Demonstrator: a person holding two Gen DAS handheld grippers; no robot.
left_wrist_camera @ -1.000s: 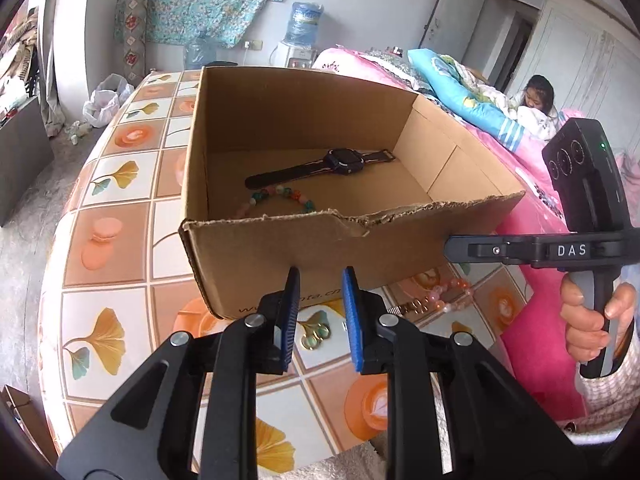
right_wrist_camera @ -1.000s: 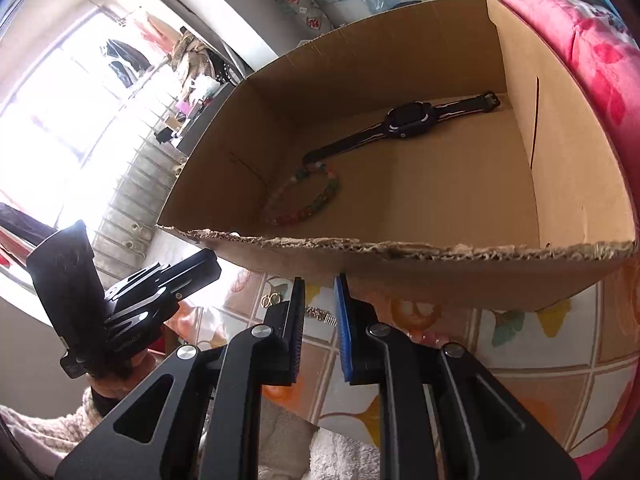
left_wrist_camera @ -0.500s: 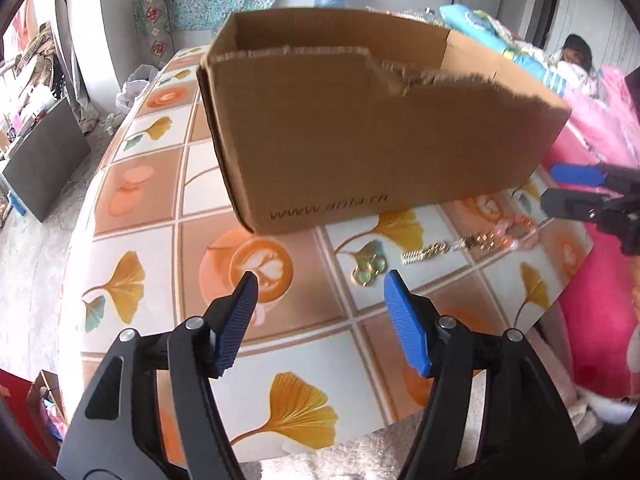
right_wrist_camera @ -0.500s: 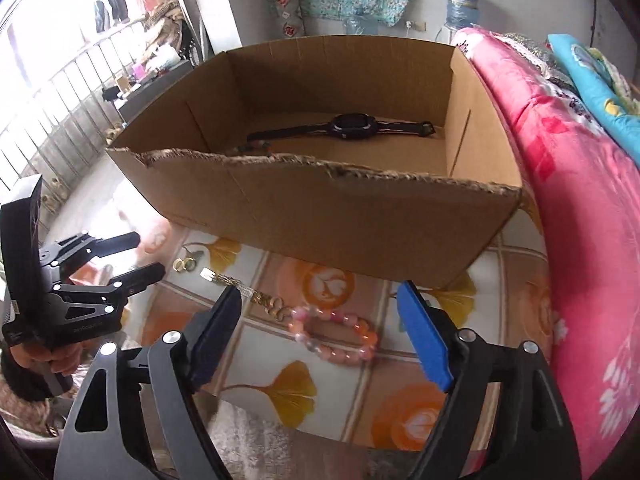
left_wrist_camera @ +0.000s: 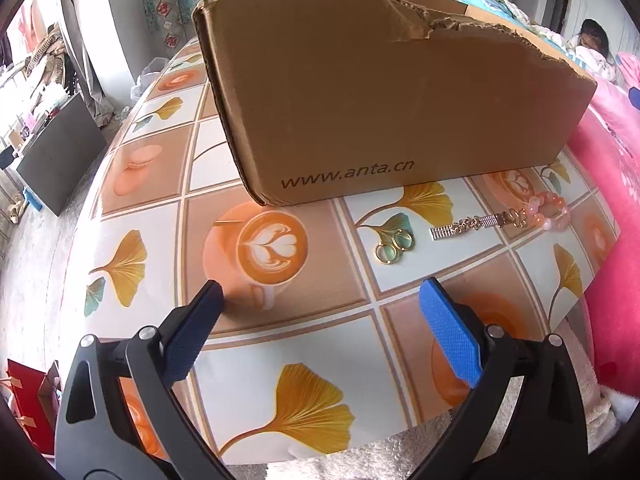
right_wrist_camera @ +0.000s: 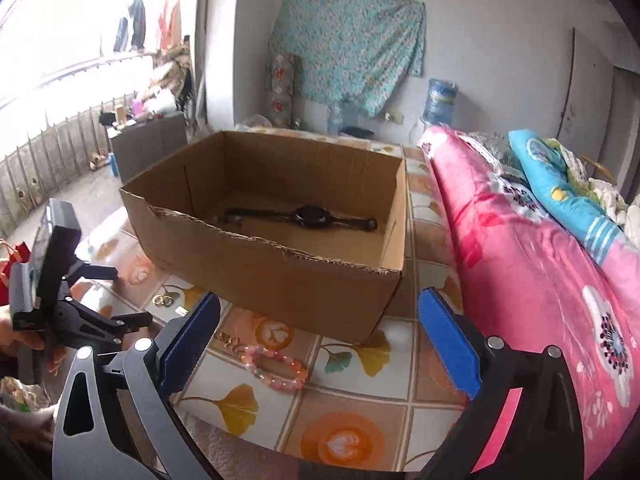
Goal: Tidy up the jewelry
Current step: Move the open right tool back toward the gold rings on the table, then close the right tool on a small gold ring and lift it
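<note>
A cardboard box [left_wrist_camera: 384, 96] stands on the tiled table; in the right wrist view the box [right_wrist_camera: 280, 276] holds a black watch [right_wrist_camera: 308, 216]. In front of it lie gold rings [left_wrist_camera: 392, 246], a gold chain bracelet [left_wrist_camera: 472, 226] and a pink bead bracelet [left_wrist_camera: 548, 210]. My left gripper [left_wrist_camera: 320, 320] is open and empty, low over the table, the rings ahead to its right. My right gripper [right_wrist_camera: 320, 332] is open and empty, above the pink bead bracelet [right_wrist_camera: 276, 366]. The rings [right_wrist_camera: 163, 300] and the left gripper [right_wrist_camera: 92, 316] show at the left there.
A pink quilt [right_wrist_camera: 532, 272] on a bed borders the table's right side. The table's front edge [left_wrist_camera: 360, 440] is near my grippers, with a white fluffy cloth below it. Floor, a dark cabinet [left_wrist_camera: 56, 152] and clutter lie to the left.
Both grippers have opened wide from nearly shut and pulled back and down from the box rim. The left view now faces the box's outer wall and the jewelry on the table.
</note>
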